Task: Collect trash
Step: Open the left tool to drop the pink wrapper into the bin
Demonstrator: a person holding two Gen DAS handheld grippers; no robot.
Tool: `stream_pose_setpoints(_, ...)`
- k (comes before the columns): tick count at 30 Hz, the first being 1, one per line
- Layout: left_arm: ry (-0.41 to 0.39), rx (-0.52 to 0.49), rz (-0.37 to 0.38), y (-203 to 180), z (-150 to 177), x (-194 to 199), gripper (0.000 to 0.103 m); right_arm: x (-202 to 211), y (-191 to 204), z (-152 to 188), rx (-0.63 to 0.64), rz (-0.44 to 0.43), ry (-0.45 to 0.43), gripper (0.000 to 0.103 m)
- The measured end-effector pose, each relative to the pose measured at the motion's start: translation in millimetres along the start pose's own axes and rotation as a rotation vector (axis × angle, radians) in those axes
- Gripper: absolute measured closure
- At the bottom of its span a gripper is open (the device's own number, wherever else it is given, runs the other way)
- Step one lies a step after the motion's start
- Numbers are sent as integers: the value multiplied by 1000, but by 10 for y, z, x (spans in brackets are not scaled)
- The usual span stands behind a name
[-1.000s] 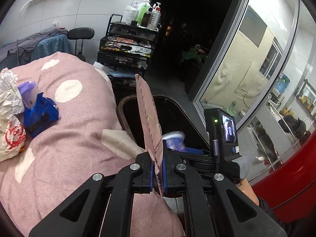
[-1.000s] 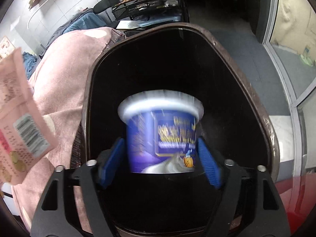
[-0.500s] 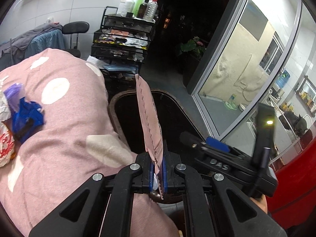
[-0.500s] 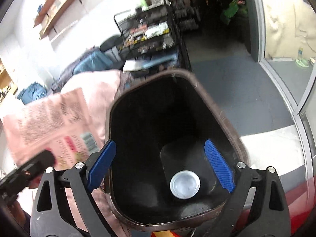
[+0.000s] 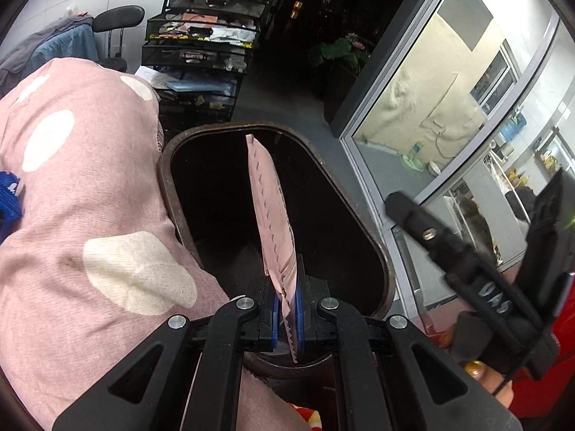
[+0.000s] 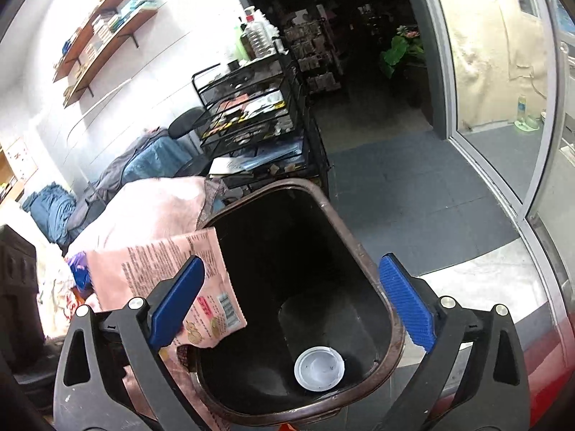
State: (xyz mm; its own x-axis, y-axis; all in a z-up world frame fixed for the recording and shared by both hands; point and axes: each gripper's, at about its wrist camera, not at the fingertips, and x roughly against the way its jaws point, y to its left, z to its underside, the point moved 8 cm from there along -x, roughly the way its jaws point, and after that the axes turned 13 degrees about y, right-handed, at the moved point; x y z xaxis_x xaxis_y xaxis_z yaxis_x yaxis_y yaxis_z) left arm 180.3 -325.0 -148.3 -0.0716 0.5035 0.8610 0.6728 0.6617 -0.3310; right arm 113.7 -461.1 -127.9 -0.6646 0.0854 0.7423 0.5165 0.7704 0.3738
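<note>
**Left-wrist view: pink wrapper held over the bin, cup already inside**

Left-wrist view shows our left gripper (image 5: 286, 318) clamped tight on the lower edge of a pink snack wrapper (image 5: 270, 208), which stands edge-on above the mouth of the brown trash bin (image 5: 373, 248). The bin sits just beside a pink blanket with white spots (image 5: 90, 208). At the right edge we see the body of our other tool, with the letters "DAS" (image 5: 497, 300) on it.

From the right wrist, our right gripper (image 6: 293, 305) has just been opening and now stands wide apart with nothing between its blue pads (image 6: 406, 309), hovering above the trash bin (image 6: 393, 341). At the bottom of the bin lies a white-rimmed cup (image 6: 319, 368), seen from above; its side label is out of sight. The snack wrapper (image 6: 151, 269) hangs over the bin's left rim, showing blocks of small print, a barcode and pictures of round biscuits, but we cannot read the writing.

Behind the bin stands a black mesh cart (image 6: 251, 115) with bottles on top and papers in its trays. Wall shelves (image 6: 104, 25) hold books.
</note>
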Motion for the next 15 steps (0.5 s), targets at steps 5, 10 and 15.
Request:
stream_pose_setpoints(5, 24, -12, 0, -12, -2, -67, 96, 98, -113, -24, -43, -1, -30, 6)
stream_pose_setpoints(10, 41, -9, -31, 0, -5, -126, 35, 93, -130, -40, -57, -4, -37, 6)
stream_pose_setpoints(15, 19, -4, -32, 32, -27, -97, 15, 125, -148, -54, -55, 19, -51, 6)
